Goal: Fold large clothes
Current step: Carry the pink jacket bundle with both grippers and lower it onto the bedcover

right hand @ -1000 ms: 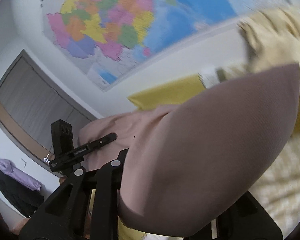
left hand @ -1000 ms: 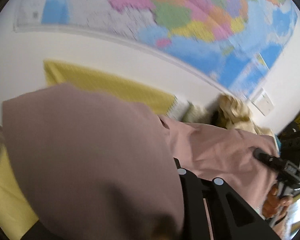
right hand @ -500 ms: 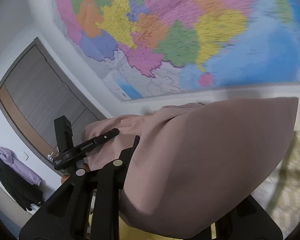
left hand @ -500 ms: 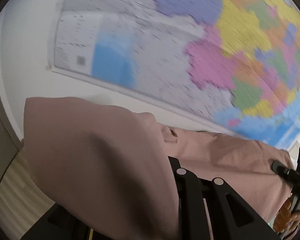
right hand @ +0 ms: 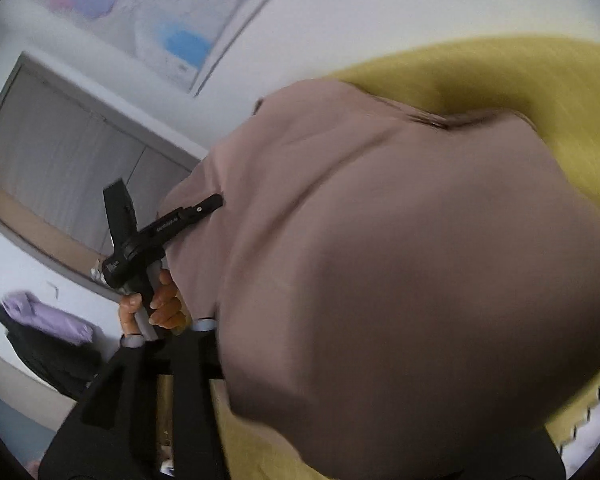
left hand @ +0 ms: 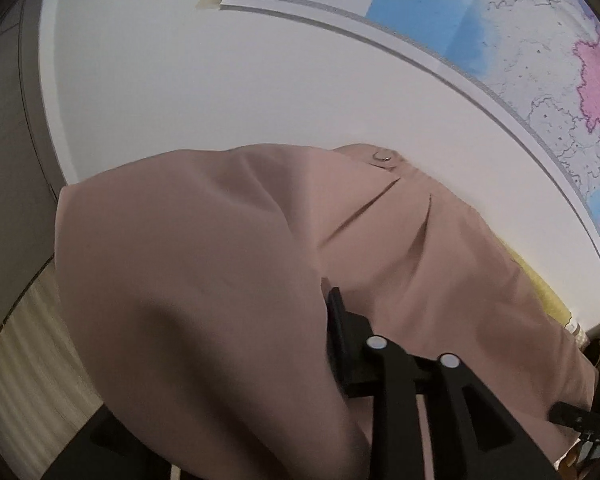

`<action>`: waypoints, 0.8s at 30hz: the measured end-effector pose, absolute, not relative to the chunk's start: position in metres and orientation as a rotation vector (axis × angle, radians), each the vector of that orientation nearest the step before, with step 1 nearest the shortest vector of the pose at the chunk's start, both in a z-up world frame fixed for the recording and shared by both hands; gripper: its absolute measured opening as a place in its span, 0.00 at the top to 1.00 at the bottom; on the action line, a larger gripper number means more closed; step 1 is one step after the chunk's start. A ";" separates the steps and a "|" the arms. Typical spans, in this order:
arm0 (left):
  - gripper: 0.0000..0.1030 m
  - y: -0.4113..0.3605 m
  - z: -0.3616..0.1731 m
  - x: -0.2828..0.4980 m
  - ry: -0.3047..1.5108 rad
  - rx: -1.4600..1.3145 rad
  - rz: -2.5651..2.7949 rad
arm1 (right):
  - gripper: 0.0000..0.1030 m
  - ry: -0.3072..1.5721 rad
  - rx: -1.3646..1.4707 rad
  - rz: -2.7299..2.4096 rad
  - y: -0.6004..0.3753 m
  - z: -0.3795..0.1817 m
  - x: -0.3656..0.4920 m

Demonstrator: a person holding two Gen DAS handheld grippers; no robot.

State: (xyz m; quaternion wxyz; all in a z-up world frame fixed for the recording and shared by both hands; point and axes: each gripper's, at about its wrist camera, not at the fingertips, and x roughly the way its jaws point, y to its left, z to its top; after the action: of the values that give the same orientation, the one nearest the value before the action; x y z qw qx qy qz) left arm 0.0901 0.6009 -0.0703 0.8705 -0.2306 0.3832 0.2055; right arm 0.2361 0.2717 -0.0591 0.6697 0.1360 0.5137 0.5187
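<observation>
Below the taped wall map [left hand: 500, 40], item one: your dusty-pink woven garment with a small metal button [left hand: 260, 260], lifted off the yellow quilted bedspread [right hand: 480, 76] and stretched between both tools. Item two: left gripper [left hand: 332, 320], fingers pinched on the cloth edge, which drapes over them. Item three: right gripper [right hand: 212, 344], largely buried under a pink bulge; its jaws look shut on the fabric, though the tips are hidden. Hazard, as judged: heavy hanging cloth may slide from either pinch, or uneven tension may skew the fold line.
</observation>
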 end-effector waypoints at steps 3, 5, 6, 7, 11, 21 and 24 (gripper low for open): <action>0.61 0.604 -0.075 0.090 0.820 -0.483 0.437 | 0.32 1.163 0.326 1.142 0.244 -0.061 0.237; 0.53 0.606 -0.079 0.089 0.827 -0.486 0.444 | 0.25 1.170 0.366 1.139 0.226 -0.062 0.237; 0.50 0.608 -0.080 0.088 0.834 -0.485 0.455 | 0.24 1.164 0.381 1.130 0.220 -0.061 0.238; 0.45 0.608 -0.081 0.087 0.843 -0.482 0.467 | 0.24 1.153 0.403 1.120 0.210 -0.061 0.238; 0.41 0.602 -0.073 0.082 0.857 -0.401 0.498 | 0.23 1.137 0.472 1.069 0.191 -0.056 0.255; 0.29 0.574 -0.022 0.033 0.727 -0.320 0.613 | 0.93 1.030 0.332 1.037 0.215 -0.022 0.269; 0.27 0.550 -0.009 0.028 0.690 -0.250 0.567 | 0.96 0.904 0.297 1.034 0.208 0.011 0.263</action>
State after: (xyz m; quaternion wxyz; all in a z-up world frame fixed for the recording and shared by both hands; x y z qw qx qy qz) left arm 0.0285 0.5500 -0.0086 0.8943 -0.1205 0.3329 0.2735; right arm 0.2633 0.2079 0.0109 0.7631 0.1366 0.4156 0.4757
